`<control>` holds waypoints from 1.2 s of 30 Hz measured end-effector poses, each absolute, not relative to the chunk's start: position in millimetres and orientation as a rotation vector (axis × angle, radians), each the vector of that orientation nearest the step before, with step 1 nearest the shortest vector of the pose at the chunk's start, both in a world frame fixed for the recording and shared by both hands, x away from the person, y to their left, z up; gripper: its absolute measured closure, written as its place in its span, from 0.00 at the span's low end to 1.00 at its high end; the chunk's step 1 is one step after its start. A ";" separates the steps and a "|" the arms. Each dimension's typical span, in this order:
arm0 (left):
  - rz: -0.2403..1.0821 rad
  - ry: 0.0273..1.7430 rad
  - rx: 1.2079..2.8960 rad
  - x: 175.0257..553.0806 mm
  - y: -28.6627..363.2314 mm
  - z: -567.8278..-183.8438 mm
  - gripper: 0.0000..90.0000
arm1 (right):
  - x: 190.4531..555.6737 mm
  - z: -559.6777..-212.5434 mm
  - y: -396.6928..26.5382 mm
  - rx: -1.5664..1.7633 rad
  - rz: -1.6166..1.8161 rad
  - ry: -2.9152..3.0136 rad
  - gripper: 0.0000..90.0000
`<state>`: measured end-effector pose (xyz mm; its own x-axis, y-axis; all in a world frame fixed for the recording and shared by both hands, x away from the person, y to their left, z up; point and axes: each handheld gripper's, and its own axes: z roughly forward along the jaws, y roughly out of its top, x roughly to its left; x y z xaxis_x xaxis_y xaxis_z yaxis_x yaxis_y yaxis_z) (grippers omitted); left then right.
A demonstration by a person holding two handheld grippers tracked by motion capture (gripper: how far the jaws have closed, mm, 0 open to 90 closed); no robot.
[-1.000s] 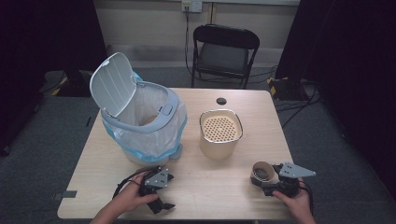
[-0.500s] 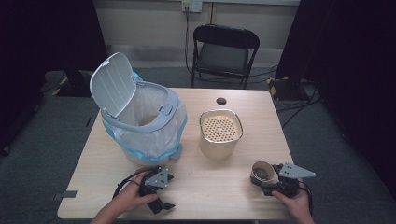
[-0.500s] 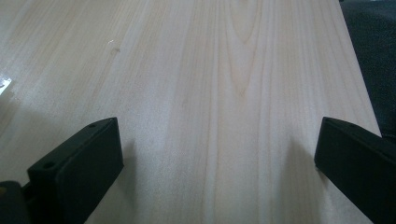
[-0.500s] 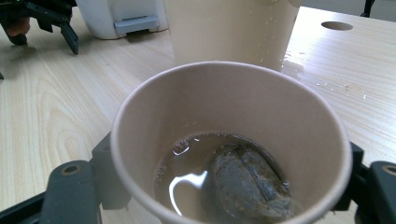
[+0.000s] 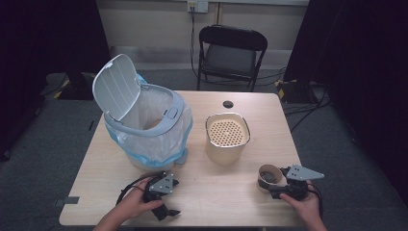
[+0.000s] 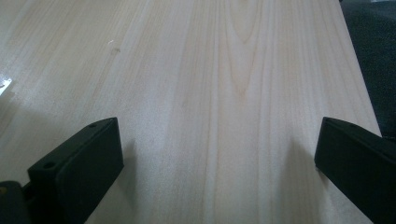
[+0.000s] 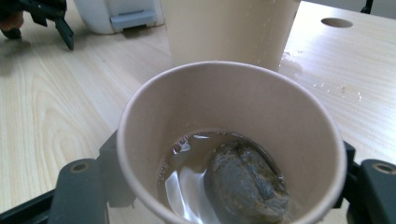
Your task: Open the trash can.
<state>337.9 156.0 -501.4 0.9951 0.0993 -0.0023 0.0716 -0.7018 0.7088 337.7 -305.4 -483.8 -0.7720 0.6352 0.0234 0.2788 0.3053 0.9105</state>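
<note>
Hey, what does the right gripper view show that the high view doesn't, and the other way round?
Right gripper view: a clear look at brownish liquid and a soaked tea bag in the paper cup. High view: the bin's raised lid, the perforated top of the beige container, a folding chair. Shared: cup, container, wooden table, and the right gripper, whose fingers have just been closing with the cup between them.
</note>
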 end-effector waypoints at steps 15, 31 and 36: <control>0.042 0.110 2.353 338.1 155.9 -501.4 0.00 | 361.2 -459.7 -304.7 0.876 1.362 2.232 0.31; 0.048 0.114 2.350 337.7 155.5 -501.8 0.00 | 376.7 -447.6 -307.9 0.890 1.320 2.238 0.32; 0.050 0.113 2.348 337.8 155.6 -501.8 0.00 | 382.4 -442.1 -310.6 0.906 1.331 2.216 0.32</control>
